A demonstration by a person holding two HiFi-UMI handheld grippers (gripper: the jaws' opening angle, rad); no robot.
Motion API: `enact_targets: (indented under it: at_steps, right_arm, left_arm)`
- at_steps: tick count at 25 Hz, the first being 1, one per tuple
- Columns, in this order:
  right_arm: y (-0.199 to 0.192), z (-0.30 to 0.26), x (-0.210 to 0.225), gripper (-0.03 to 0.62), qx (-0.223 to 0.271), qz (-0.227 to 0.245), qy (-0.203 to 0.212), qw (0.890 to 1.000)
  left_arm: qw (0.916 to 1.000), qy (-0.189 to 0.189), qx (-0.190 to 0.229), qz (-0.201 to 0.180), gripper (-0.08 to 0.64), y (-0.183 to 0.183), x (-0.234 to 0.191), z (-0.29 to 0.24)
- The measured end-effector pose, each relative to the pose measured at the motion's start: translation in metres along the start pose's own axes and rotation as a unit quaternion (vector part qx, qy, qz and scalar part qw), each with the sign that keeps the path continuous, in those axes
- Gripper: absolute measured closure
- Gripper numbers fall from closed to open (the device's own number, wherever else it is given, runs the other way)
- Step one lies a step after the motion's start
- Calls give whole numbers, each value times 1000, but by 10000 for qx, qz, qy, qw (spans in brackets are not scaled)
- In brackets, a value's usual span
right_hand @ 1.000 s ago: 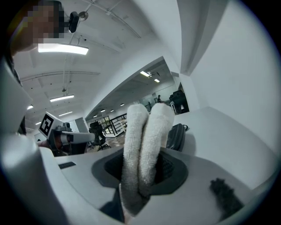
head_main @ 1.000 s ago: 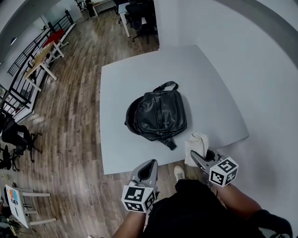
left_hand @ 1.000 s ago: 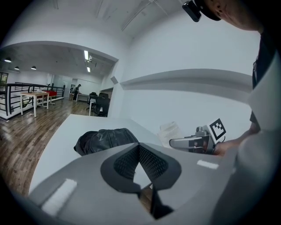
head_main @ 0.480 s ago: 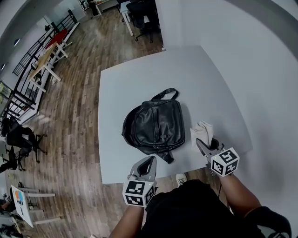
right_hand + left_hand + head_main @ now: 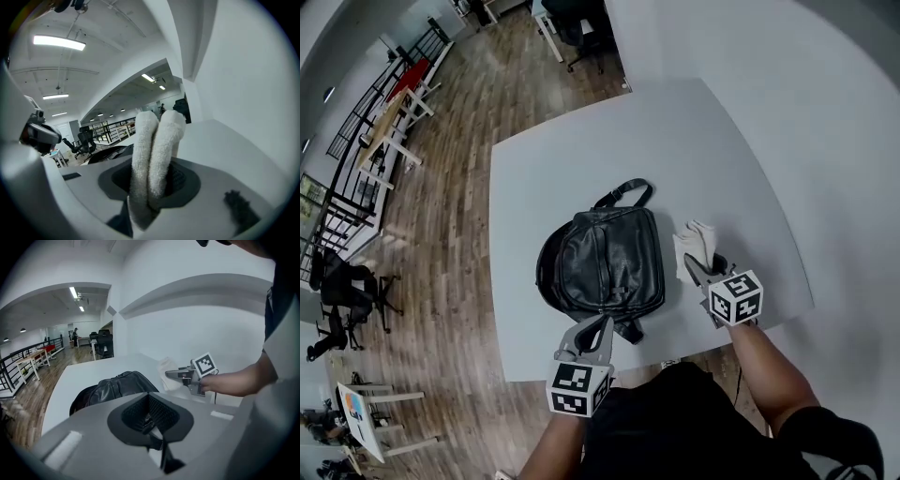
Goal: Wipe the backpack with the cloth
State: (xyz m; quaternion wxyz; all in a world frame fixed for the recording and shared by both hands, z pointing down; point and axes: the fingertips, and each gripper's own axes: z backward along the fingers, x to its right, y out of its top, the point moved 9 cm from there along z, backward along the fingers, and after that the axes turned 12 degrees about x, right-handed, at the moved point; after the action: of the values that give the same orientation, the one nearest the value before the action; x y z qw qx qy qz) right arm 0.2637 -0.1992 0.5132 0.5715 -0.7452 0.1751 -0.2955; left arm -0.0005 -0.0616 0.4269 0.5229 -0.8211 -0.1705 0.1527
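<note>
A black backpack (image 5: pixel 600 262) is seen lying flat near the middle of a white table (image 5: pixel 534 178), with its carry handle turned toward the far side. A folded white cloth (image 5: pixel 696 240) is pinched in the right gripper (image 5: pixel 697 266). In the right gripper view the cloth (image 5: pixel 152 150) is seen standing up in two thick folds, clamped at its lower end between the jaws of the right gripper (image 5: pixel 151 185). The cloth is held just beside the backpack's right edge; whether the two touch cannot be told. The left gripper (image 5: pixel 600 328) is held at the near edge of the table, close to the backpack's near end. In the left gripper view its jaws (image 5: pixel 150 416) are seen pressed together with nothing between them, and the backpack (image 5: pixel 117 387) is seen beyond them. A wooden floor (image 5: pixel 431 187) is seen to the left of the table.
</note>
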Motion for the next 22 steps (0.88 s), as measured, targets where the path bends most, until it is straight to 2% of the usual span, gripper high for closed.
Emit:
enact_targets:
  at_steps: [9, 15, 22]
  right_arm:
    - [-7, -69, 32, 463, -132, 221, -67, 9996]
    - [-15, -104, 43, 463, -309, 481, -32, 9984]
    - [-25, -127, 49, 463, -451, 515, 63, 9976]
  left_arm:
    - [9997, -29, -230, 88, 552, -11, -5, -12]
    - [9978, 52, -177, 638, 552, -13, -16, -16]
    - [9982, 163, -212, 544, 552, -13, -20, -18]
